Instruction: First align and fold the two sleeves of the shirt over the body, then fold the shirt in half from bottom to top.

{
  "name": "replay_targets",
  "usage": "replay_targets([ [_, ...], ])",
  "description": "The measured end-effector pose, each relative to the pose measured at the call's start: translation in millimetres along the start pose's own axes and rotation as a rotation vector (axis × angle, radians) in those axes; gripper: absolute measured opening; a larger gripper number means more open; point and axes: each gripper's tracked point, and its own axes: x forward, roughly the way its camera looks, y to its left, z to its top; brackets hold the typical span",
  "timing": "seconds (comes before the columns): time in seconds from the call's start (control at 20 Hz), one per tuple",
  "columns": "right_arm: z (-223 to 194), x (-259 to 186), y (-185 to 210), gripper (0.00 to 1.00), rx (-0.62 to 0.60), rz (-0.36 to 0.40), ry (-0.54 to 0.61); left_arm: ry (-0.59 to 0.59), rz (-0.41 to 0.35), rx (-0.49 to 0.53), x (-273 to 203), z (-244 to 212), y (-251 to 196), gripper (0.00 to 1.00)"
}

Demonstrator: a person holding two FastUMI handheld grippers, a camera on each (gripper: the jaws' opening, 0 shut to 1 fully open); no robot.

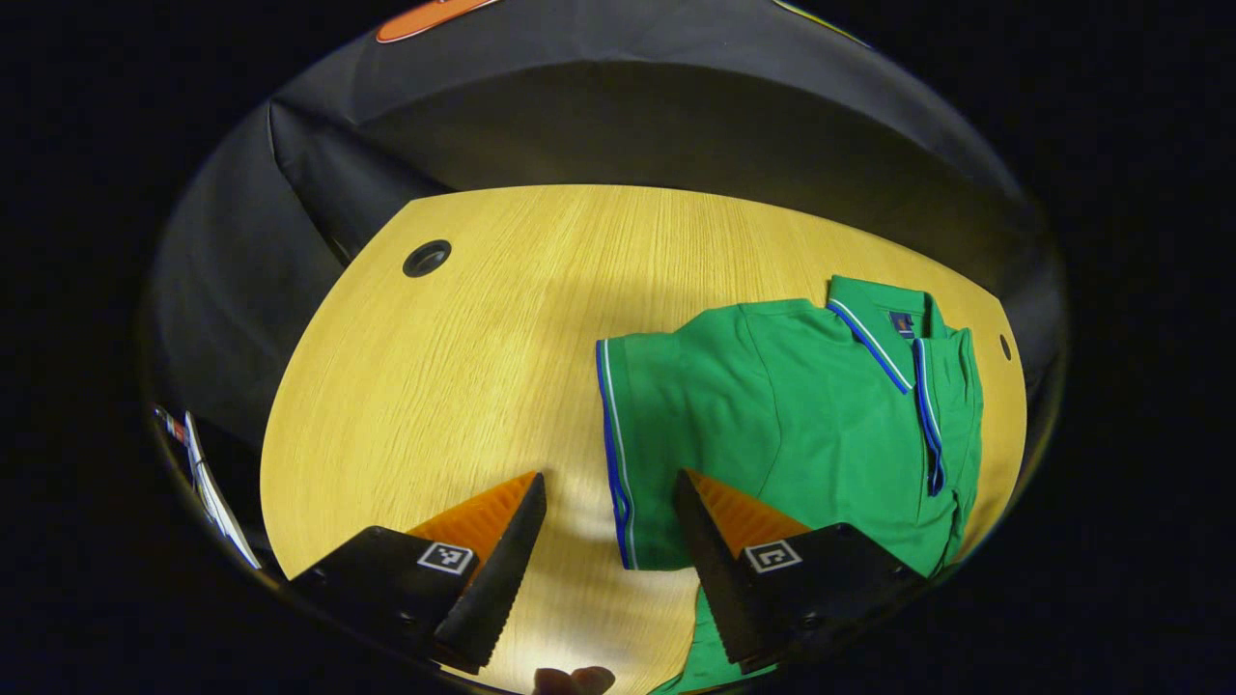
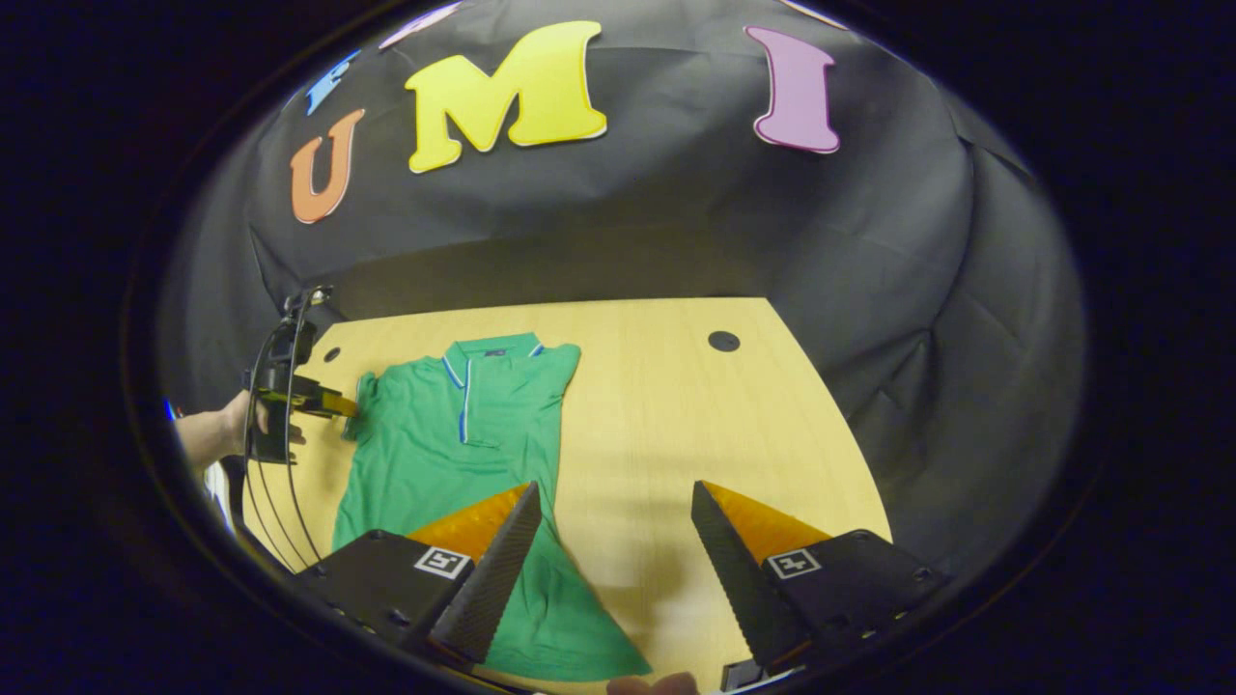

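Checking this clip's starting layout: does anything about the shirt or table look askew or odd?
The green shirt lies uneven: in the right gripper view one sleeve sticks out by the left gripper, while the other side looks already tucked in. Both grippers are open above the wooden table; nothing looks spilled or damaged.

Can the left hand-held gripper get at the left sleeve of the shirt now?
Probably yes. The left hand-held gripper is open over the table, and the sleeve lies flat just ahead with nothing between them.

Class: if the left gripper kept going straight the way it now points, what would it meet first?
Probably the shirt's sleeve hem, which lies between the open fingers of the left gripper, just ahead. Depth is unclear; it might touch the table first.
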Motion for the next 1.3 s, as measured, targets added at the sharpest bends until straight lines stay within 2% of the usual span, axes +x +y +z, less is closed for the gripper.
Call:
replay_targets([
  [0.15, 1, 2, 3, 0.95, -0.008, 0.002, 0.004, 0.027, 0.003, -0.024, 8, -8, -1, 0.88],
  [0.2, 0, 2, 2, 0.95, -0.013, 0.003, 0.007, 0.007, 0.006, -0.012, 10, -2, 0, 1.0],
  [0.3, 0, 3, 5, 0.95, -0.017, 0.003, 0.012, 0.015, -0.011, 0.012, 13, -1, -4, 0.99],
  [0.35, 0, 3, 6, 0.95, -0.018, 0.004, 0.013, 0.022, -0.035, 0.006, 13, -4, -9, 0.99],
  [0.45, 0, 4, 9, 0.95, -0.025, 0.003, 0.018, 0.016, -0.038, -0.006, 14, -5, -15, 1.0],
  [0.65, 4, 1, 13, 0.95, -0.049, -0.002, 0.005, 0.014, -0.046, 0.011, 17, -5, -25, 0.22],
  [0.7, 2, 0, 14, 0.96, -0.038, 0.002, 0.003, 0.01, -0.063, 0.022, 15, -1, -25, 0.12],
  [0.75, 1, 0, 13, 0.96, -0.032, 0.001, 0.004, 0.008, -0.07, 0.039, 13, 0, -24, 0.06],
  [0.85, 3, 0, 11, 0.96, -0.019, -0.003, -0.002, -0.017, -0.078, 0.048, 7, 7, -25, 0.03],
  [1.0, 1, 0, 10, 0.96, 0.006, -0.004, -0.003, -0.048, -0.091, 0.066, -6, 18, -31, 0.03],
  [1.3, 1, -5, -1, 0.96, 0.021, -0.016, -0.007, -0.131, -0.18, 0.114, -38, 47, -92, 0.03],
])
